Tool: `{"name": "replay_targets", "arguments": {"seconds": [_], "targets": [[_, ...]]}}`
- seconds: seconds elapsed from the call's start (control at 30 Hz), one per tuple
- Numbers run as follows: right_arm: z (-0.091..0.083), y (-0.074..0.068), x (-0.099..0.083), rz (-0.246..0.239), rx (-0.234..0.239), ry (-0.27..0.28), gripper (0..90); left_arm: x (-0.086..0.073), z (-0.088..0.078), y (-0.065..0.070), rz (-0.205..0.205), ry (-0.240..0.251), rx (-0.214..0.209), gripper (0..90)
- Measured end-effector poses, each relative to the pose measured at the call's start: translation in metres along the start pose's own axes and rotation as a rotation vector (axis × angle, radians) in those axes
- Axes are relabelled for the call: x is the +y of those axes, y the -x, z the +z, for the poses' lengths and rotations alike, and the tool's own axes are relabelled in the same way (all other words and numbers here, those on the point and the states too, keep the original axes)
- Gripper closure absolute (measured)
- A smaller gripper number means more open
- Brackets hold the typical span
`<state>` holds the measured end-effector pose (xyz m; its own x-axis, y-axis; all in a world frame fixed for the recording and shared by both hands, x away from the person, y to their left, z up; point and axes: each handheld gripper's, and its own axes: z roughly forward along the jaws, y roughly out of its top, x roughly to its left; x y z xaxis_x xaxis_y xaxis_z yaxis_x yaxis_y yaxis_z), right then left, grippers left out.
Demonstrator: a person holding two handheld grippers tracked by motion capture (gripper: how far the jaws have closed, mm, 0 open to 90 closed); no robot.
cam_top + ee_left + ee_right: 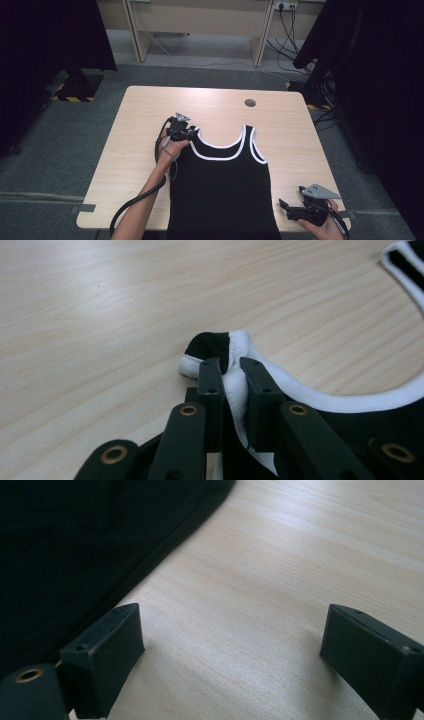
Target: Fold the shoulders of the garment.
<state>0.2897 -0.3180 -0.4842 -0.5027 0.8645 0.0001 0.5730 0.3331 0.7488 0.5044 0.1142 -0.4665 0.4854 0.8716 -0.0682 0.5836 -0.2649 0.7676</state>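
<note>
Two grippers are working a black tank top [220, 185]: left gripper [231, 371] is pinching its white-trimmed strap [235, 347], needing a firm hold, while right gripper [230, 645] is waiting wide open beside the hem.

From my high view the tank top [222, 190] runs off the bottom edge, hem unseen. My left gripper [230, 371] covers part of its strap, and I can't read the small dark disc [250, 103].
</note>
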Motion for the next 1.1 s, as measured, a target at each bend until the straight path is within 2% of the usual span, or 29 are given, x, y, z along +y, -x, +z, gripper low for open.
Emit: {"name": "replay_targets", "arguments": {"seconds": [0.07,0.1,0.17,0.37,0.4,0.5,0.7,0.77,0.83,1.1], "targets": [[0.0,0.0,0.0,0.0,0.0,0.0,10.6,0.002,-0.01,0.005,0.011,0.019,-0.013,79.8],[0.0,0.0,0.0,0.0,0.0,0.0,10.6,0.002,-0.01,0.005,0.011,0.019,-0.013,79.9],[0.0,0.0,0.0,0.0,0.0,-0.001,10.6,0.001,-0.024,0.009,0.017,0.039,-0.036,79.8],[0.0,0.0,0.0,0.0,0.0,-0.001,10.6,-0.003,-0.05,0.017,0.026,0.093,-0.053,79.7],[0.0,0.0,0.0,0.0,0.0,-0.001,10.6,-0.003,-0.05,0.017,0.026,0.093,-0.053,79.7],[0.0,0.0,0.0,0.001,-0.001,-0.002,10.6,-0.01,-0.069,0.025,0.043,0.129,-0.061,79.5],[0.0,0.0,0.0,0.001,-0.002,-0.001,10.6,-0.032,-0.095,0.042,0.058,0.172,-0.079,79.3],[0.0,0.0,0.001,0.002,-0.003,-0.003,10.6,-0.041,-0.103,0.048,0.071,0.174,-0.085,79.2],[0.0,0.0,0.0,0.002,-0.003,-0.002,10.6,-0.049,-0.109,0.051,0.066,0.18,-0.092,78.6],[0.0,-0.001,0.001,0.002,-0.004,-0.003,10.6,-0.085,-0.117,0.059,0.057,0.156,-0.106,75.5]]}}
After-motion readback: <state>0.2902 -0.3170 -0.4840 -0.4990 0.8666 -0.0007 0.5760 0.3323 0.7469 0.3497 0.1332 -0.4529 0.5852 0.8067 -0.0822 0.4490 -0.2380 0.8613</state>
